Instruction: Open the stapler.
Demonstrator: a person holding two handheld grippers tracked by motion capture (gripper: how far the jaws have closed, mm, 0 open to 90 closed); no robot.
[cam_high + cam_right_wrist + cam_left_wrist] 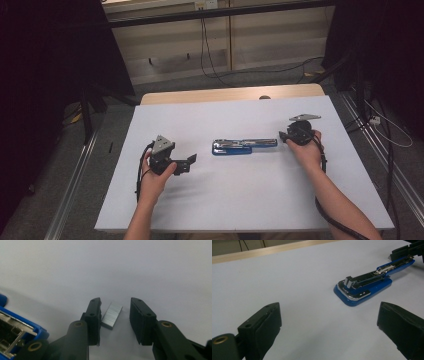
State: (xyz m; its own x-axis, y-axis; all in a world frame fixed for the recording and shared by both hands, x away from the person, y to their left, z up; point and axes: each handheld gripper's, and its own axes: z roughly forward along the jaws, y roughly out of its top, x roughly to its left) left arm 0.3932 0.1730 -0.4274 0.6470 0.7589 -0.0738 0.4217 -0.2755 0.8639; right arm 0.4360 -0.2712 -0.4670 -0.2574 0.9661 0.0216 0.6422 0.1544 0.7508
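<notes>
On the white table (225, 200) lies a blue stapler (243, 146), opened out flat, so that its metal channel faces up. It rests near the middle of the table, between the two hands, and its long arm points toward the right gripper (284, 136).

The right gripper is low at the far end of the stapler, just beside the tip. In the right gripper view, a small silver strip of staples (111, 315) lies on the table between its two jaws. One jaw is very near the strip, maybe touching its corner – I cannot tell for sure – and the other jaw stands apart from it with a clear gap. So the jaws are around the strip but they do not press on it; the grip is loose, half open.

The left gripper (189, 162) is held near the table at the left, well apart from the stapler. Its jaws stand wide, with nothing between them – in the left gripper view there is bare table there, and the stapler (367, 285) lies beyond them, its wide blue base nearest to the camera.
</notes>
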